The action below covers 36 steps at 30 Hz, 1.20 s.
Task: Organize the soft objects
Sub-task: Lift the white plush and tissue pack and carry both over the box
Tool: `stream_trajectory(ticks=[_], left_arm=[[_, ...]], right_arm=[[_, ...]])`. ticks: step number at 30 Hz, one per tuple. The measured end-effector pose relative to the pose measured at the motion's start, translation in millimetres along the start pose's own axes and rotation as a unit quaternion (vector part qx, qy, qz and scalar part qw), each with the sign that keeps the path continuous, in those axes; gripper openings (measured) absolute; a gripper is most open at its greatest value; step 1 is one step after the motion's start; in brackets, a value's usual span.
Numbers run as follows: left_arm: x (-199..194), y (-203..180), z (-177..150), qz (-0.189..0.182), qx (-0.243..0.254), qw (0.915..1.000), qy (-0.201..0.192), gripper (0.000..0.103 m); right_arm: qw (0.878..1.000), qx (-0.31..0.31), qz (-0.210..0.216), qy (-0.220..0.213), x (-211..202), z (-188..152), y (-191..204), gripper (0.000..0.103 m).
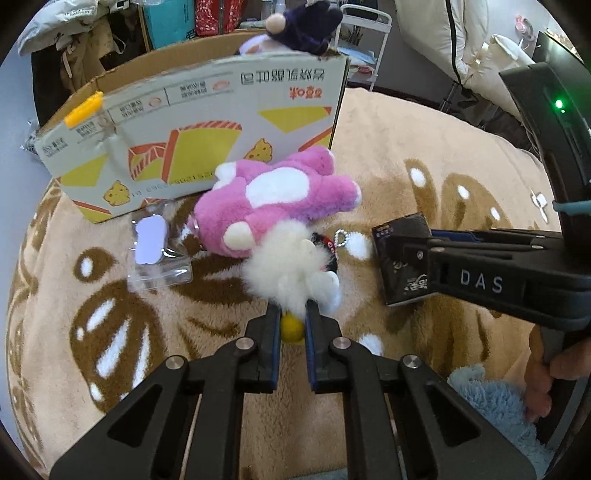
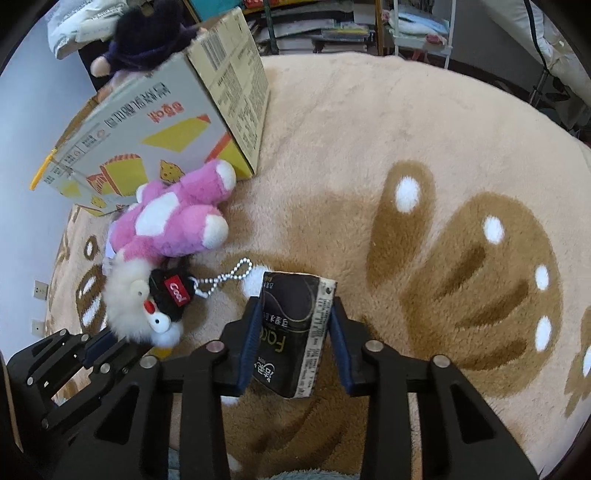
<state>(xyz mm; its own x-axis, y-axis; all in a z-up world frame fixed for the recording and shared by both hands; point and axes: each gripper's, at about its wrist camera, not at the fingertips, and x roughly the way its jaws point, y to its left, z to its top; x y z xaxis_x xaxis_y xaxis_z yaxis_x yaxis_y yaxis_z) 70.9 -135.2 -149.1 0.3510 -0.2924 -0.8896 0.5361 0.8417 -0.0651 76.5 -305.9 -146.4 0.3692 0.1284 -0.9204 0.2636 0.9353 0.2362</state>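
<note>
The left gripper (image 1: 291, 314) is squeezed tight on the bottom of a fluffy white keychain toy (image 1: 291, 266), right by its yellow foot. The toy wears a little black cap with a red tag, and a bead chain (image 2: 225, 278) hangs from it toward 3 o'clock.

The right gripper (image 2: 293, 325) has its blue pads pressed on the sides of a black tissue pack (image 2: 295, 332).

A pink plush bear (image 1: 273, 206) lies on the tan rug (image 2: 369, 129), touching the white toy at its 11 o'clock. Behind the bear, at 12 o'clock, stands the cardboard box (image 1: 207, 129) with a dark purple plush (image 1: 306, 22) poking out on top.

What could go wrong: the left gripper only pinches fluff, so the toy might slip out. The bead chain could catch on the bear. The tissue pack is squishy and sits crooked, so it might slide free.
</note>
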Motion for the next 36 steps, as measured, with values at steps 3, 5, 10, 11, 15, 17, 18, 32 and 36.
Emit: stream_trajectory(ticks=[3, 5, 10, 11, 15, 17, 18, 32, 36], left_arm=[[-10, 4, -2, 0.004, -0.008, 0.9999, -0.008, 0.011], [-18, 6, -2, 0.009, -0.014, 0.9997, -0.015, 0.011], [-40, 14, -4, 0.028, -0.030, 0.9982, -0.043, 0.011], [-45, 17, -5, 0.029, -0.033, 0.9979, -0.048, 0.011], [-65, 19, -7, 0.037, -0.044, 0.9952, -0.080, 0.011], [-73, 18, -5, 0.043, -0.049, 0.9932, -0.096, 0.011], [-75, 17, -3, 0.048, -0.049, 0.9925, -0.101, 0.011], [-120, 30, -7, 0.089, -0.074, 0.9785, -0.171, 0.012], [-128, 34, -4, 0.097, -0.080, 0.9743, -0.187, 0.012]], right_arm=[[1.000, -0.016, -0.002, -0.023, -11, -1, 7, 0.027], [0.999, -0.023, 0.003, -0.038, -17, -2, 9, 0.027], [0.996, -0.031, 0.009, -0.087, -37, -4, 9, 0.027], [0.995, -0.033, 0.011, -0.098, -42, -4, 10, 0.027], [0.990, -0.040, 0.012, -0.134, -56, -6, 15, 0.027], [0.987, -0.047, 0.010, -0.155, -64, -7, 19, 0.027], [0.985, -0.051, 0.011, -0.163, -67, -10, 21, 0.027], [0.970, -0.083, 0.025, -0.226, -98, -11, 38, 0.027], [0.965, -0.092, 0.022, -0.244, -108, -9, 42, 0.027]])
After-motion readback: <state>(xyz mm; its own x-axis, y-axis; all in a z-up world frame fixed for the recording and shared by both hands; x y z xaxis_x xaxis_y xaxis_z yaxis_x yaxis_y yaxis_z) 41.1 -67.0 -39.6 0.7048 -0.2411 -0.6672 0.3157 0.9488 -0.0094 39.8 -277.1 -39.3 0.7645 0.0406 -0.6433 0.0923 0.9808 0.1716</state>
